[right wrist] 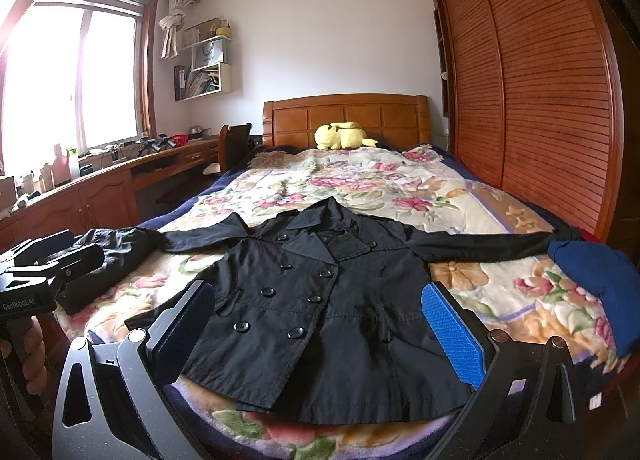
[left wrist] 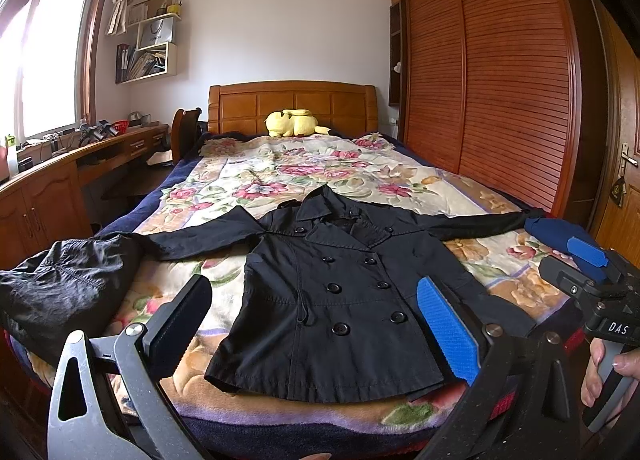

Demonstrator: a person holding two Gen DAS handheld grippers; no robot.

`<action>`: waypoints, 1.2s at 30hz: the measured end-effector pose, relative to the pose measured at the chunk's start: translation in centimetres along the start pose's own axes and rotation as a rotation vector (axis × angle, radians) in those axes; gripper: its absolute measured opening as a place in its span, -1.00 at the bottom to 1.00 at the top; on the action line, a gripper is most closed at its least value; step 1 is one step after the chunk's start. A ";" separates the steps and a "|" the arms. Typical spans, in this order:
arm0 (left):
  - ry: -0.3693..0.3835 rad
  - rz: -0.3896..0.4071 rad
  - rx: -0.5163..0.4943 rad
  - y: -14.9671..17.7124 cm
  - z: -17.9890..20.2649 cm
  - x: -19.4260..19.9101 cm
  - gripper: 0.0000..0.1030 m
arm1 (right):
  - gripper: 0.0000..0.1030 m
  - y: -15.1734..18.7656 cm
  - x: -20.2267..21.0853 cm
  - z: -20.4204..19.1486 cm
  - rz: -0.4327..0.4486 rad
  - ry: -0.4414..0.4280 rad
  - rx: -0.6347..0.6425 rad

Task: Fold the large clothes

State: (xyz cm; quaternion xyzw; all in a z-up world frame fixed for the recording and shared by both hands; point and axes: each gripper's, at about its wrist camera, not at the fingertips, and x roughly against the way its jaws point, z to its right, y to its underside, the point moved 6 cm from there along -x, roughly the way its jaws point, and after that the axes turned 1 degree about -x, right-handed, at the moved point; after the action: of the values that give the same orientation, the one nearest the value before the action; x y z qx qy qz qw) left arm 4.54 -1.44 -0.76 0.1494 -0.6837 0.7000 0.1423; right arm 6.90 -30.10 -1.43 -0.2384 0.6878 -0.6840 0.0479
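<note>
A black double-breasted coat (left wrist: 340, 292) (right wrist: 320, 300) lies flat and face up on the floral blanket (left wrist: 248, 176) (right wrist: 360, 180), buttoned, with both sleeves spread sideways. My left gripper (left wrist: 312, 284) hovers open above the coat's hem, with nothing between its fingers. My right gripper (right wrist: 318, 289) is open too, just above the hem and empty. In the left wrist view the right gripper (left wrist: 592, 262) shows at the right edge with a hand (left wrist: 604, 372) on its handle. In the right wrist view the left gripper (right wrist: 68, 256) shows at the left edge.
A crumpled black garment (left wrist: 68, 288) (right wrist: 120, 252) lies at the bed's near left corner, and a blue garment (left wrist: 552, 232) (right wrist: 596, 276) at the near right. A yellow plush toy (left wrist: 294, 122) rests by the headboard. A wooden desk (left wrist: 60, 164) stands left, a wardrobe (left wrist: 500, 100) right.
</note>
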 end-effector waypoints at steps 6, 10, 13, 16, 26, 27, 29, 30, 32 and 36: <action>-0.001 0.001 0.000 0.0 0.0 0.0 0.99 | 0.99 0.0 0.1 0.0 0.002 -0.001 0.001; 0.000 0.001 0.000 -0.1 0.1 0.0 0.99 | 0.99 0.0 0.1 0.0 0.001 0.000 0.001; -0.001 0.003 -0.001 -0.1 0.1 0.0 0.99 | 0.99 -0.1 0.1 0.0 0.003 -0.001 0.000; 0.000 0.003 0.000 -0.2 0.1 0.0 0.99 | 0.99 -0.2 0.2 0.0 0.004 -0.001 0.001; 0.000 0.002 0.000 -0.1 0.1 0.0 0.99 | 0.99 -0.1 0.2 0.0 0.003 -0.001 0.000; 0.000 0.000 0.001 -0.1 0.0 0.0 0.99 | 0.99 -0.2 0.2 0.0 0.002 -0.002 0.000; -0.001 -0.001 0.001 -0.2 0.1 0.0 0.99 | 0.99 -0.3 0.3 -0.1 0.002 -0.003 0.000; -0.001 -0.001 0.002 -0.3 0.1 0.0 0.99 | 0.99 -0.3 0.3 -0.1 0.001 -0.003 0.001; -0.001 -0.005 0.004 -0.2 0.1 -0.2 0.99 | 0.99 -0.2 0.3 -0.2 -0.001 -0.005 0.003; -0.009 -0.016 0.002 0.5 -0.5 -1.0 0.99 | 0.99 -0.1 -0.4 -0.1 -0.009 -0.011 0.009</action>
State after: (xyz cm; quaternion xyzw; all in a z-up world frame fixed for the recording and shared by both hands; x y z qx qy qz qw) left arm 5.26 -0.92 -1.69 0.1581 -0.6823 0.6990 0.1445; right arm 7.16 -29.83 -1.46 -0.2452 0.6833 -0.6859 0.0495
